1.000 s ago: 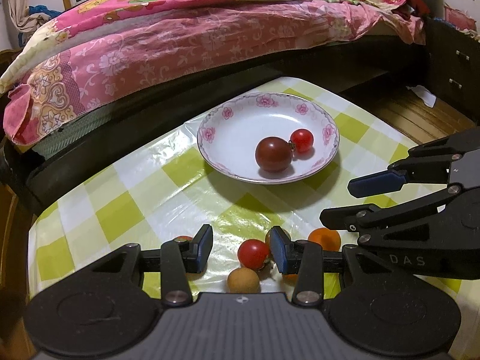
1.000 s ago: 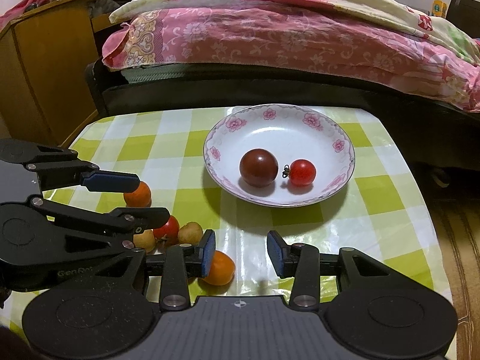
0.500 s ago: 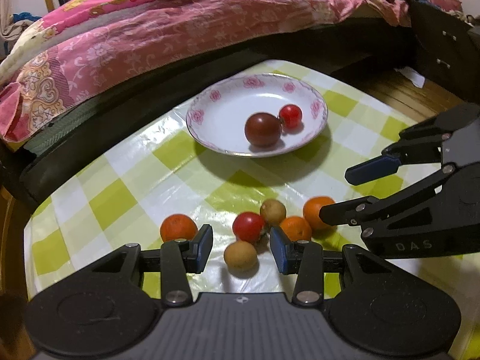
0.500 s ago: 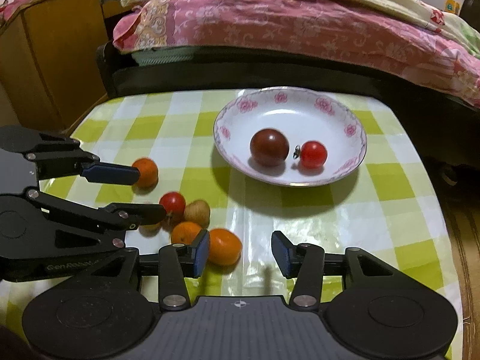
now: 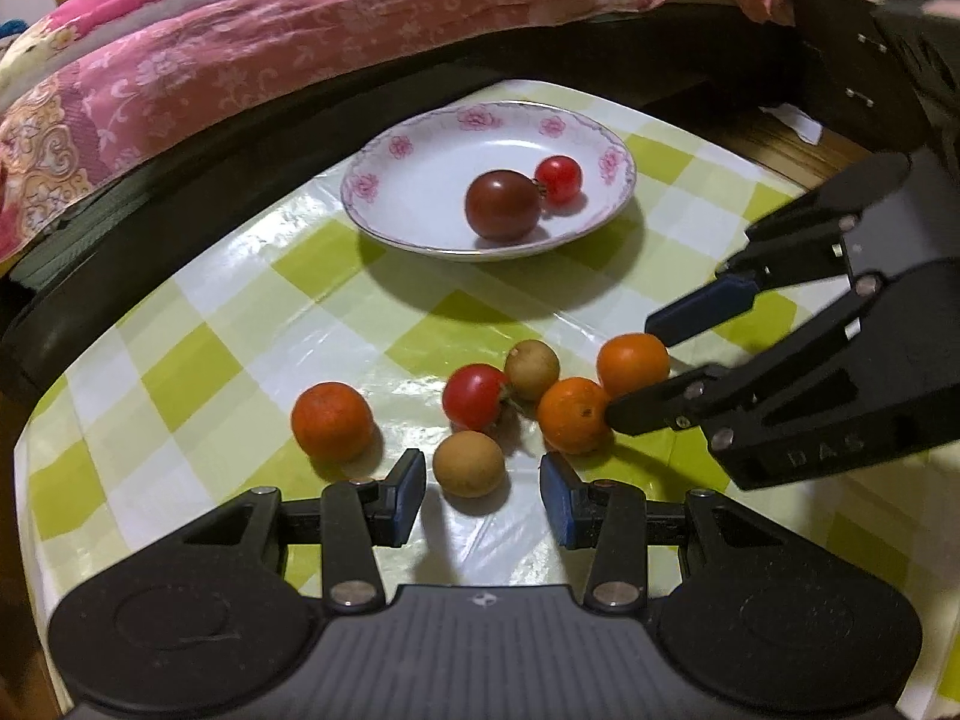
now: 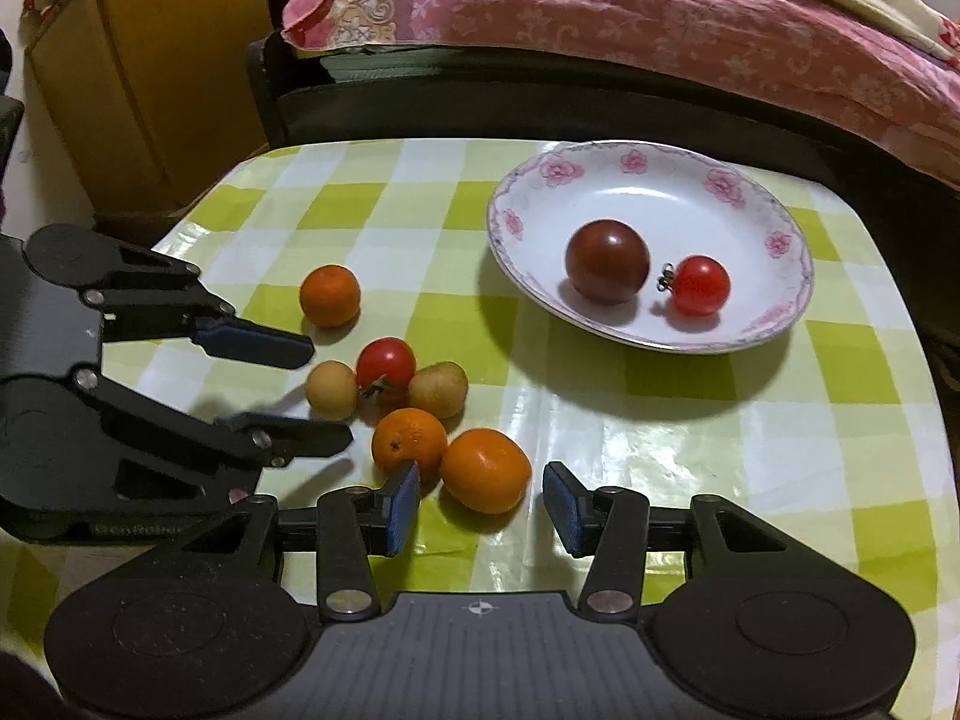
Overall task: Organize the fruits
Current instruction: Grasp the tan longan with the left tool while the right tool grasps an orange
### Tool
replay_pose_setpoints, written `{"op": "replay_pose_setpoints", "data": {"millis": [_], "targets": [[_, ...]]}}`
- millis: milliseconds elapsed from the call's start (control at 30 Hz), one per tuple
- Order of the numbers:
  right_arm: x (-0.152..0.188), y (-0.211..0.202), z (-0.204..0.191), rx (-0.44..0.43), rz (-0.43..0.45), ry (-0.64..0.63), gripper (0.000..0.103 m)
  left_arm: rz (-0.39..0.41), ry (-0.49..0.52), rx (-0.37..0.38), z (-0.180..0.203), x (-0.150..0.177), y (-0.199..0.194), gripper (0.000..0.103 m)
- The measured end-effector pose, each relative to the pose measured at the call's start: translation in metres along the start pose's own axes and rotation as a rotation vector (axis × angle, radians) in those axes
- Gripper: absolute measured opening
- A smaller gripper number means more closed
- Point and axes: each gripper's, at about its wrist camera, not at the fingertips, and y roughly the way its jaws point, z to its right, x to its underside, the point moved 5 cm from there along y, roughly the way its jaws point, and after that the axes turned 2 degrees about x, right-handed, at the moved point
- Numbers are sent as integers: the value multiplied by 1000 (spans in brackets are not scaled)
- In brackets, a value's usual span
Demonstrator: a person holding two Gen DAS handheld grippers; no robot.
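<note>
Both wrist views look steeply down, close over the checked table [image 5: 180,372] toward the bed [image 5: 240,48] — one from either side. They share the plate [image 6: 600,174] and the loose fruit cluster [image 6: 414,396] — each also catches the other's gripper.

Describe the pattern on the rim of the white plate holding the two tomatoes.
Pink flowers spaced around the white round plate's rim, edged by a thin dark line; clearest in the right wrist view.

Two tomatoes [image 6: 648,276] in the plate [image 6: 744,336]; six fruits [image 6: 414,390] clustered on the table [image 6: 660,420] before it
</note>
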Motion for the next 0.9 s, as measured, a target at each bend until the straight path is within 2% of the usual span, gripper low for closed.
{"op": "replay_pose_setpoints", "data": {"millis": [67, 167, 267, 367, 567, 833, 900], "targets": [[-1, 0, 1, -7, -7, 3, 43, 1, 17, 10, 1, 1, 3, 49], [2, -2, 4, -31, -25, 14, 36, 2, 38, 25, 0, 1, 7, 49], [3, -2, 5, -37, -32, 14, 33, 0, 41, 35, -2, 1, 7, 49], [3, -4, 6, -46, -36, 2, 30, 3, 39, 41, -2, 2, 7, 45], [4, 0, 6, -48, -40, -17, 35, 8, 22, 58, -4, 0, 7, 36], [0, 1, 2, -8, -18, -60, 35, 15, 26, 53, -1, 0, 7, 35], [-1, 2, 2, -1, -13, -62, 31, 14, 20, 53, -2, 0, 7, 35]]}}
